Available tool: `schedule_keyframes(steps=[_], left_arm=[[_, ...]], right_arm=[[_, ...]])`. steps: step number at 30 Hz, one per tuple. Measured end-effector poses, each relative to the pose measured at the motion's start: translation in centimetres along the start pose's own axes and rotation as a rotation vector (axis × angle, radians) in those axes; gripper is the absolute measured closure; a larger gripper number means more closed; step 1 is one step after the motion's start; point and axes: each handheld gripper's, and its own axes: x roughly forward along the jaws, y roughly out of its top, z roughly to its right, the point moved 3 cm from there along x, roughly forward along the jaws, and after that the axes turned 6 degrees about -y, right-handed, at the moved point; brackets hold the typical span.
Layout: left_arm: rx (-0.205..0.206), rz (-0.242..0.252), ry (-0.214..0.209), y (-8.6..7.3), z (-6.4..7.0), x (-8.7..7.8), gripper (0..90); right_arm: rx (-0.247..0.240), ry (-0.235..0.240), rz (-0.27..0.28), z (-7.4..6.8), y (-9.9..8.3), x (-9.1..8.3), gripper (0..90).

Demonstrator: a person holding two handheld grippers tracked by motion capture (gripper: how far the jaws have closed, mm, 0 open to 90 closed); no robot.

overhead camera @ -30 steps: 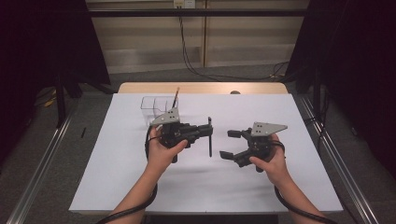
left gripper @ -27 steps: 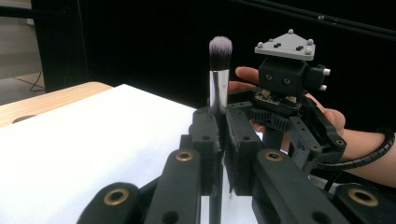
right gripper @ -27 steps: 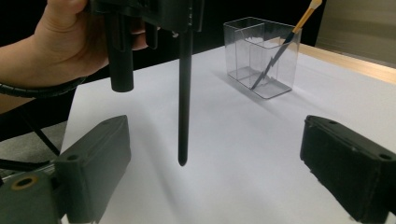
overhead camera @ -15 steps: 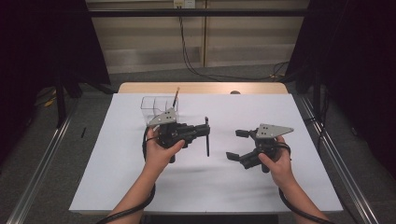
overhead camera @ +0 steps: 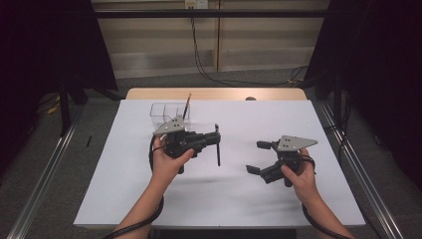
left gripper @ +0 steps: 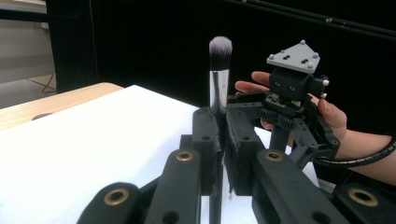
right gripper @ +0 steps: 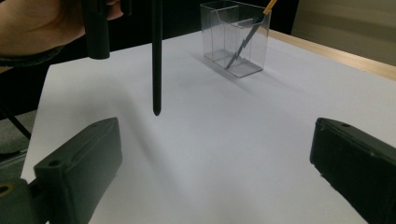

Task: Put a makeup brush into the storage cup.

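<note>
Nearest the person, the right gripper [overhead camera: 259,157] hovers over the right half of the white table [overhead camera: 323,129], its jaws spread wide with nothing between them; in the right gripper view they stand far apart at the bottom corners with bare white surface between. The right hand [overhead camera: 298,177] wraps the handle from below.

A little farther in and to the left, the left gripper [overhead camera: 217,140] is held by the left hand [overhead camera: 166,162] above the table's middle. Its jaws are clamped on a makeup brush [left gripper: 219,74], which stands upright: in the left gripper view the silver ferrule and pale-tipped bristles rise above the closed jaws, and the right gripper [left gripper: 285,112] shows beyond them. In the right gripper view the brush's black handle [right gripper: 157,60] hangs straight down, its pointed end clear of the table.

Farther back, near the table's far left, stands a clear plastic holder [overhead camera: 166,110] with compartments. A thin stick with an orange end [overhead camera: 187,105] leans inside it, tilted to the right. Beyond it the wooden table edge [overhead camera: 219,93] shows past the white cover.
</note>
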Motion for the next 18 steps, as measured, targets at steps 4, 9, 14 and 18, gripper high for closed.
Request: schedule_keyframes(steps=[4,9,14,18], left_arm=[[-0.003,0.000,0.008,0.0,-0.1,-0.2,83.6],[0.002,0.001,0.011,0.0,-0.1,-0.4,83.7],[0.006,-0.003,0.019,0.0,-0.2,-0.6,83.7],[0.006,0.003,0.027,0.0,-0.4,-0.7,83.7]], right_arm=[[0.006,-0.007,-0.002,0.2,-0.4,-0.4,2.0],[0.012,-0.014,-0.005,0.4,-0.8,-1.0,2.2],[0.016,-0.023,-0.008,0.6,-1.1,-1.5,2.3],[0.020,-0.029,-0.008,0.7,-1.4,-1.8,2.4]])
